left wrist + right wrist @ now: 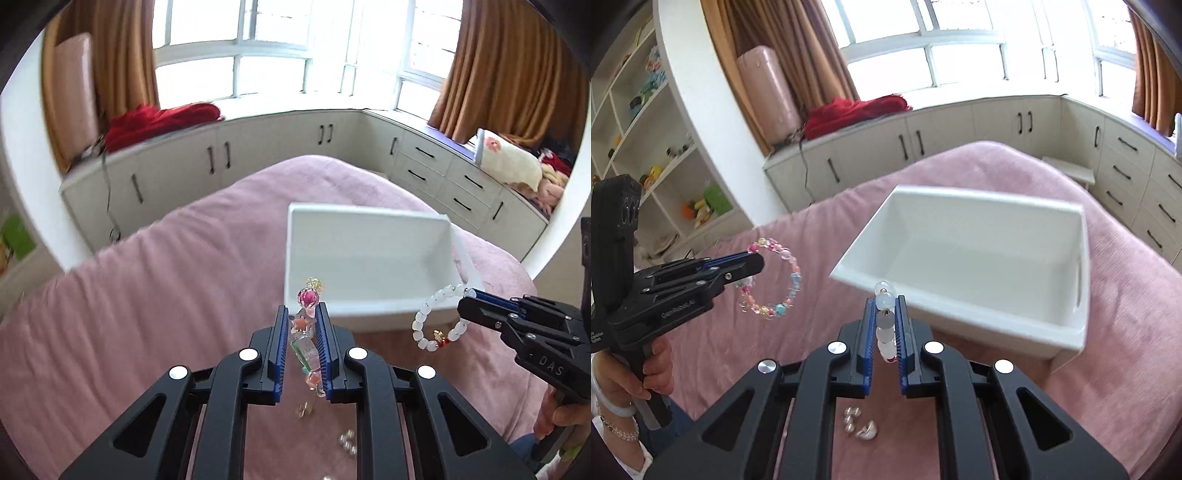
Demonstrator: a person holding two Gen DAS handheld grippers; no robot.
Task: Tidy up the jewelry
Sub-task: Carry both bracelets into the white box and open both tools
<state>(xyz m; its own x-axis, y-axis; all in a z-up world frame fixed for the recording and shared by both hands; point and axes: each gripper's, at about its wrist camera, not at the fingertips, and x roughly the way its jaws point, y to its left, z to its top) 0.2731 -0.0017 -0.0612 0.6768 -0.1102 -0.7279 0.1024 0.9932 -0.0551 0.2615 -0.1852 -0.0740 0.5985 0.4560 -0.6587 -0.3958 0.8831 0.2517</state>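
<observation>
Held aloft over a pink bed [147,295]: two bracelets, one per hand. Left tongs [302,325] clamped on a colourful bead bracelet [775,280], dangling free in the right wrist view. Right tongs [885,314] pinched tight on a white bead bracelet [436,317], its loop hanging below the tips with a small red and gold charm at the bottom. Just ahead of both, a white bin [960,258], open-topped and seemingly bare inside, resting on the bed. Still on the cover below the tongs, a few small silvery pieces [858,424], probably earrings or charms.

Likely step: carrying both bracelets to the bin. Best done by bringing each loop fully past the near rim before letting go, so no bead catches the edge. Worth releasing low inside, one at a time, to avoid tangling the strands. Grip to be kept firm until then; round beads slip easily between ridged pads.
</observation>
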